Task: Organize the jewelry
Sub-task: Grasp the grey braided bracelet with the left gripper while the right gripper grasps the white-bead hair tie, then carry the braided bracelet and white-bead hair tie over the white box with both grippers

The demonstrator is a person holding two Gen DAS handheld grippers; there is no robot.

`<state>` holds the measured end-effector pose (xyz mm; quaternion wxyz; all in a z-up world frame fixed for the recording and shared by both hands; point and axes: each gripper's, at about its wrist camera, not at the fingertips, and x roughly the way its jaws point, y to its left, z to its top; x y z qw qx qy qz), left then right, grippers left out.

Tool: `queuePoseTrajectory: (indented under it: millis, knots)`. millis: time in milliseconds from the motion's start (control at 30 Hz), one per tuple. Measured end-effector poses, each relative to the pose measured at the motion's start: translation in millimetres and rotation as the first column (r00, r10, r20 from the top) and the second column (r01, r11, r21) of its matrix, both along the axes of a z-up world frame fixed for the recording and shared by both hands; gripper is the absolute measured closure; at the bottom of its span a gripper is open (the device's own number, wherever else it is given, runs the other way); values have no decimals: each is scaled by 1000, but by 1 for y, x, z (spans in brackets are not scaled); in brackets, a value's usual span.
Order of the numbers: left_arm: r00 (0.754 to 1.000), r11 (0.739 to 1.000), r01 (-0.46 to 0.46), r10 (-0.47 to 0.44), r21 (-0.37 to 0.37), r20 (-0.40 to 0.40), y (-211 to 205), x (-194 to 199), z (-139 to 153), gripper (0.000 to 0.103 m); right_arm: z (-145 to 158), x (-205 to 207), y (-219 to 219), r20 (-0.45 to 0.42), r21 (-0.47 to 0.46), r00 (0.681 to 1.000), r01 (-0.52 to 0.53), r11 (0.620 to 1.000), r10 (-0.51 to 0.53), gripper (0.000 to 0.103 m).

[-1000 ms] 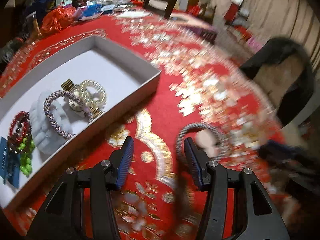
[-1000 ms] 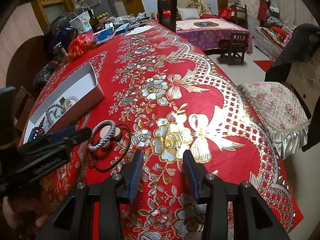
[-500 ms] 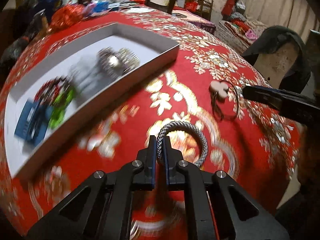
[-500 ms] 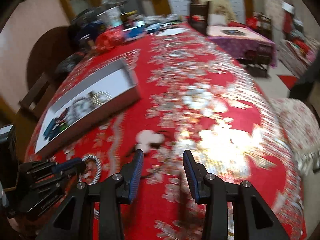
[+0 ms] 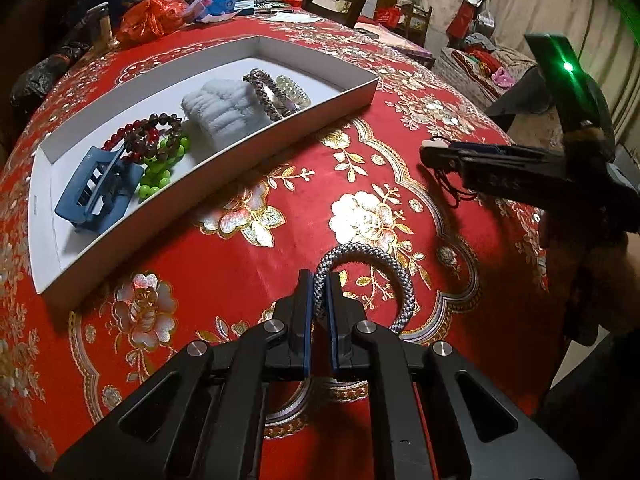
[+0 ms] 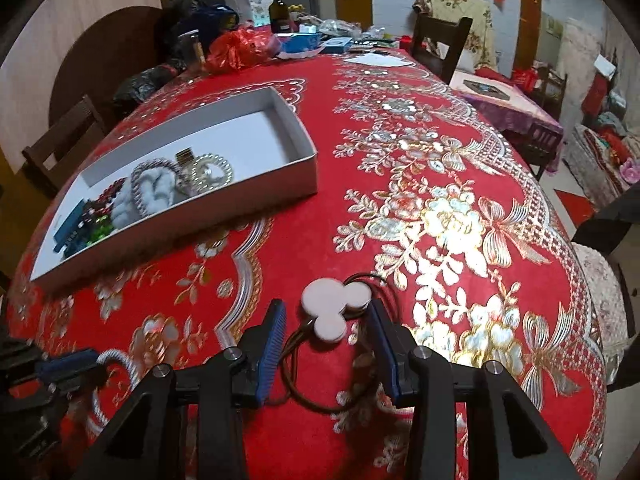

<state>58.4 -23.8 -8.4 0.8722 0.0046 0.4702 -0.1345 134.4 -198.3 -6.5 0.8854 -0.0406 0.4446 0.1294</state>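
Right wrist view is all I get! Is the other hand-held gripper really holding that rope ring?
Observer: Yes, the left hand-held gripper is shut on the ring.
Operator: What's the blue thing in the box?
Observer: A hair clip, lying beside green beads.
Operator: Does my hand-held gripper glow?
Observer: A green light shines above the right hand-held gripper.

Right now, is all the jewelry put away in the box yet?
Not yet. The white box already holds bead bracelets, a blue hair clip and a few other pieces. The left tongs are shut on a grey braided bracelet, not yet in the box. The right tongs are open around a hair tie with a white charm lying on the red tablecloth. Those two are left.
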Motion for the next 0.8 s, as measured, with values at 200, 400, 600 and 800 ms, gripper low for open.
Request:
queuePoseTrajectory:
  millis: [200,400,600,800]
  knots:
    - [1000,1000,-10,10,-11,-5,2,0,0,98,-2,4,3,35,-44,999,9,999,-7,61]
    - [1000,1000,-14,14,2,0,0,-1,0,98,1,-1,4,51,-28,999,4,1000,-2,70]
    - [1000,1000,-17,17,5,2,0,-1,0,98,14,-10,1,72,21,997,11,1000,-12,79]
    - [1000,1000,-21,21,6,3,0,-1,0,98,26,-18,-4,77,84,997,16,996,-22,79]
